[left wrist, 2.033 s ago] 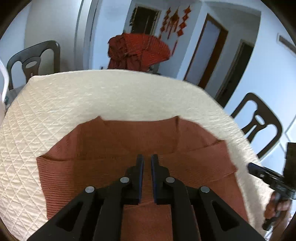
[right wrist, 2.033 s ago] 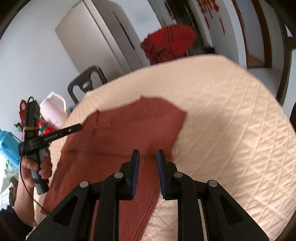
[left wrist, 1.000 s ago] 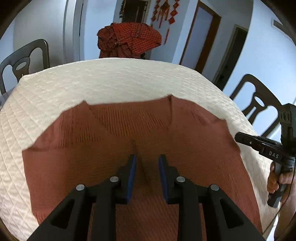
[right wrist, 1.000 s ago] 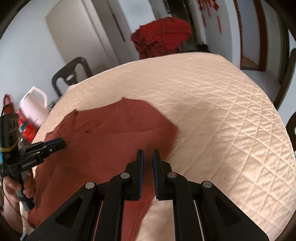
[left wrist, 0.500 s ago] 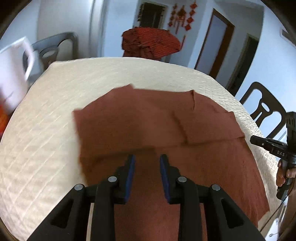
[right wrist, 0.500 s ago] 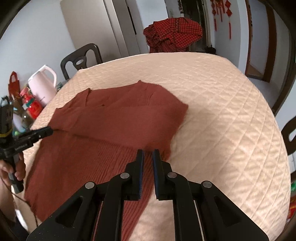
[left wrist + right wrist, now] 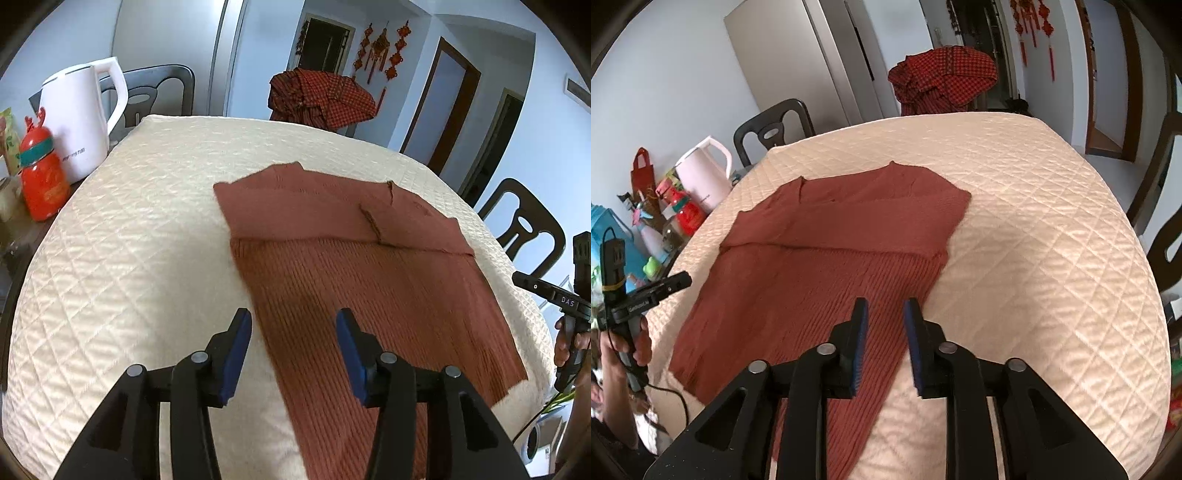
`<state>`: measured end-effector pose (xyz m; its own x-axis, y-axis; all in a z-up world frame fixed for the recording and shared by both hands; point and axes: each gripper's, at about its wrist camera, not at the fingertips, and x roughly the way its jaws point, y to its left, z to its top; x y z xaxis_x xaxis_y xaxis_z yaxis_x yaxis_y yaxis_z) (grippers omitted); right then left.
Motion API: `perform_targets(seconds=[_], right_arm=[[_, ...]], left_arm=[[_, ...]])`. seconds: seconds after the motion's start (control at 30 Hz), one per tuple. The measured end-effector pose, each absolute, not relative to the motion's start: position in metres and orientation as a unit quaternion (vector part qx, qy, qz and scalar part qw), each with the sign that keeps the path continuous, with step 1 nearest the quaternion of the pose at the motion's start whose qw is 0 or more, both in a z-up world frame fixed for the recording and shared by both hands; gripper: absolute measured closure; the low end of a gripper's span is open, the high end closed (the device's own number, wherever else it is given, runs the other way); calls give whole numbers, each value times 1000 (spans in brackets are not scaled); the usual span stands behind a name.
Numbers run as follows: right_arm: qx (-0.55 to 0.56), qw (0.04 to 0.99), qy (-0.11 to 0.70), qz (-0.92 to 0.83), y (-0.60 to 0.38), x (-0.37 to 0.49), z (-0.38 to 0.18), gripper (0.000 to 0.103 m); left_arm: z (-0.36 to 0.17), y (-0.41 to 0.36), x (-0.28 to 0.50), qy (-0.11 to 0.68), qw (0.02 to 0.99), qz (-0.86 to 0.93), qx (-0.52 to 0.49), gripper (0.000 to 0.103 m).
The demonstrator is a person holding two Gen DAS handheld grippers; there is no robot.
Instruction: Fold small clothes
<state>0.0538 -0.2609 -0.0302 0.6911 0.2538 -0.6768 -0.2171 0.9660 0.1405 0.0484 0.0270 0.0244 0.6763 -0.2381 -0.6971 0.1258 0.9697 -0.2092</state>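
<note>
Two views show one rust-brown knitted garment (image 7: pixel 369 280) lying flat on a bench covered with a cream quilted cloth (image 7: pixel 122 258), its far part folded back over the ribbed body.

From the left wrist, the left gripper (image 7: pixel 293 341) hangs over the garment's left edge; its jaws have just been opening and stand apart, gripping nothing — cloth and knit lie below them. A white kettle (image 7: pixel 79 122) and a red bottle (image 7: pixel 40 177) stand off the bench's left side. The right gripper (image 7: pixel 546 291) shows at the right border, held in a hand (image 7: pixel 567 339).

From the right wrist, the right gripper (image 7: pixel 884 341) sits above the garment's right edge, jaws just opened to a moderate gap, empty. A red checked cloth (image 7: pixel 945 77) drapes something beyond the bench.
</note>
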Motion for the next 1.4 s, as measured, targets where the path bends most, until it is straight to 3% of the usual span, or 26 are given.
perform_targets(seconds=[0.03,0.07,0.4,0.93,1.0,1.1,1.23,1.4], right_arm=[[28,919,371,130,-261,48,-32,54],[32,919,371,133,-261,43,-34,53],[95,889,415,167,-266,15,-76,53],[147,856,430,246,-255,-7,-87,53],[157,856,428,244,-257,-4,-88,62],[163,858,431,229,-259,2,-92,84],[171,856,430,229,-260,3,-94,94],[194,865,400,233,-273,-5,-81,96]], left_arm=[[23,27,43,391,912,-100,-73,52],[21,27,39,392,911,-101,-74,52],[-6,24,0,411,896,-126,-111,52],[-11,11,-24,402,881,-176,-176,53],[-12,14,-20,400,878,-180,-192,53],[-15,14,-17,400,880,-170,-192,70],[-20,17,-18,404,880,-158,-191,94],[-8,34,-28,377,887,-155,-218,96]])
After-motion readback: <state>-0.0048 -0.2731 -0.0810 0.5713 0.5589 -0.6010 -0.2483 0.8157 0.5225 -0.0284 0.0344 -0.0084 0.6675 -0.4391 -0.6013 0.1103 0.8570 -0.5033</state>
